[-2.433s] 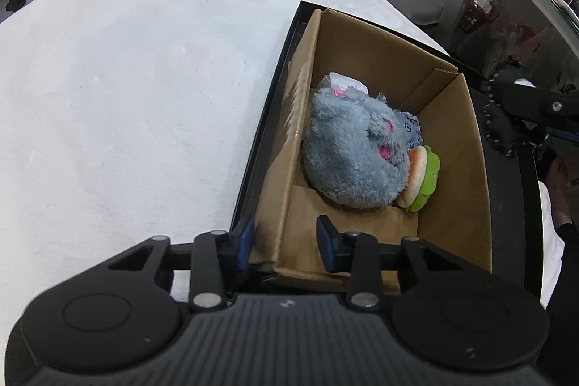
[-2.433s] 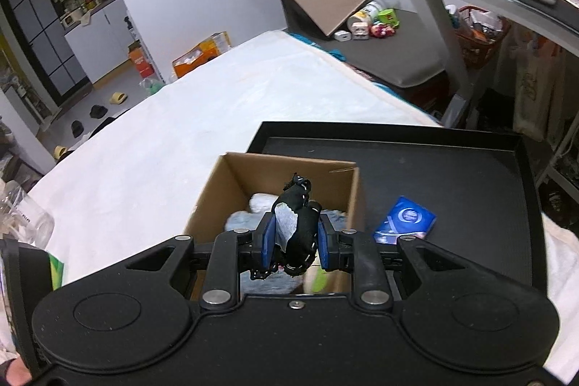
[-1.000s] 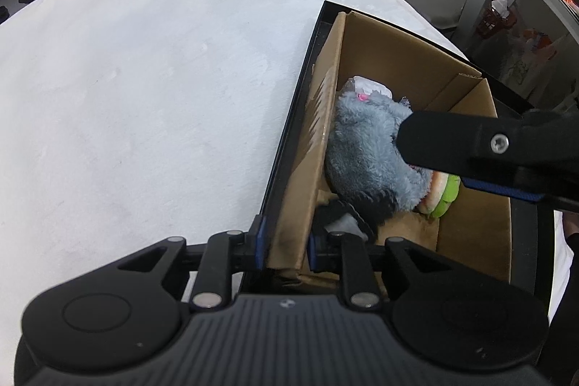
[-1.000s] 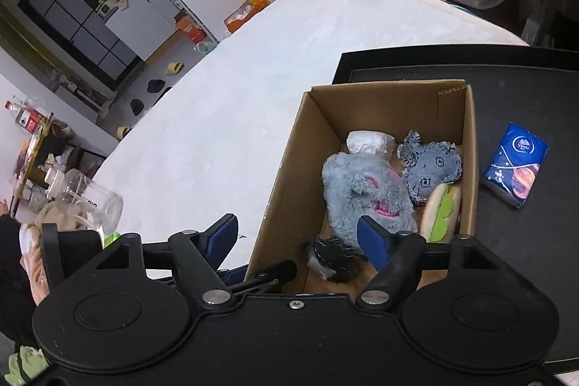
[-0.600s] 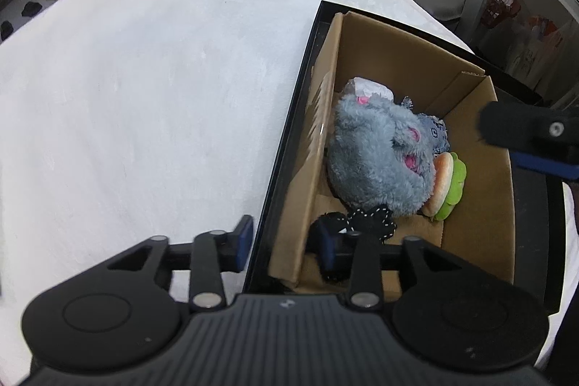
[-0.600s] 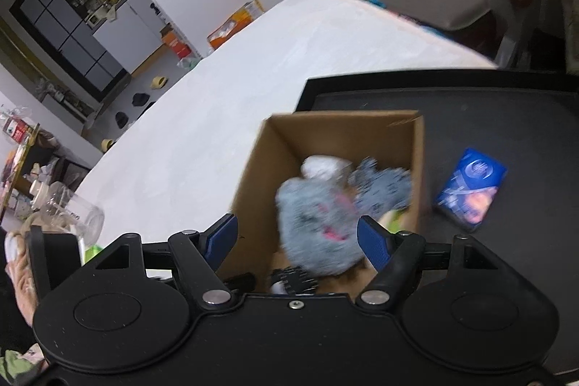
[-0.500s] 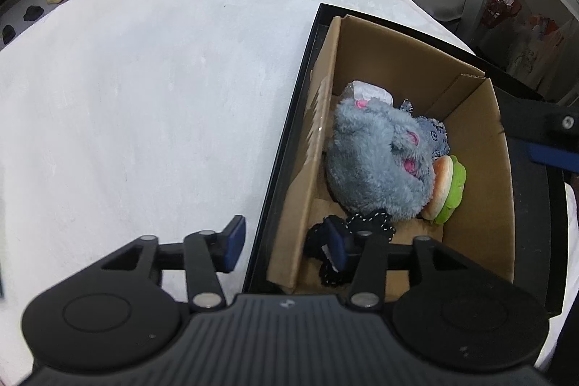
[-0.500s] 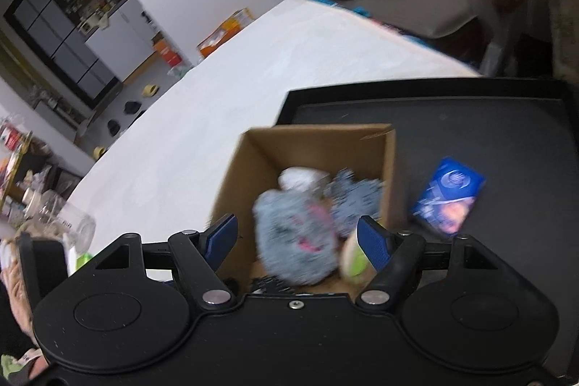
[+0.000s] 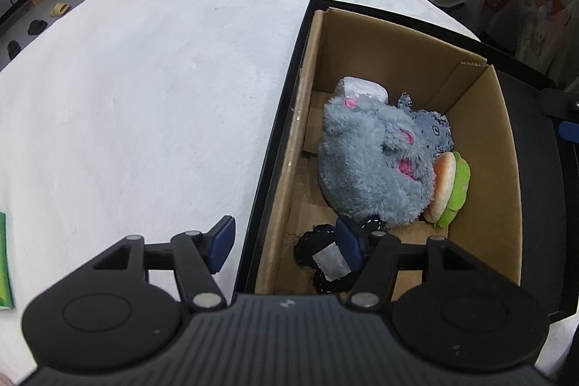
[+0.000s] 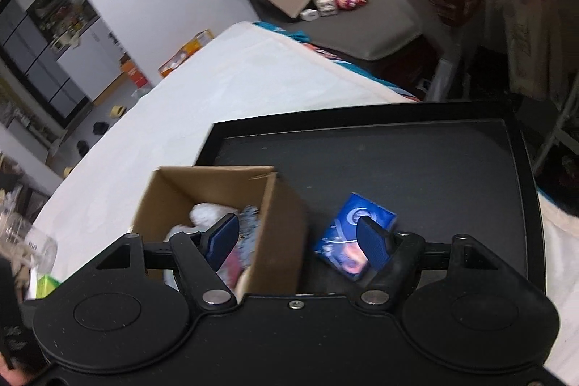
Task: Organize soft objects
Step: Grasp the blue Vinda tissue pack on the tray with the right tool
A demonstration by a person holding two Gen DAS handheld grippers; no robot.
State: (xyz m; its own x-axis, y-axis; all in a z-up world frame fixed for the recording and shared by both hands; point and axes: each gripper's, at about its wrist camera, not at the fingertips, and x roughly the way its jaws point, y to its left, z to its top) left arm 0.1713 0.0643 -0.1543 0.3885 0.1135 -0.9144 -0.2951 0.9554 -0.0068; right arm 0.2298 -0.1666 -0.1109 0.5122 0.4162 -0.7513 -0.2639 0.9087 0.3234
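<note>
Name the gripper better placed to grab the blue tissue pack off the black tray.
Right. The right gripper is open, with the blue tissue pack just ahead; the left gripper straddles the cardboard box wall.

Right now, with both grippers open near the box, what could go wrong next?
1. The left gripper straddles the cardboard box wall; closing or lifting could catch the wall and drag the box across the black tray.
2. The right gripper is lined up between the box corner and the blue tissue pack; the view is blurred, so a fast reach may clip the box or push the pack away.
</note>
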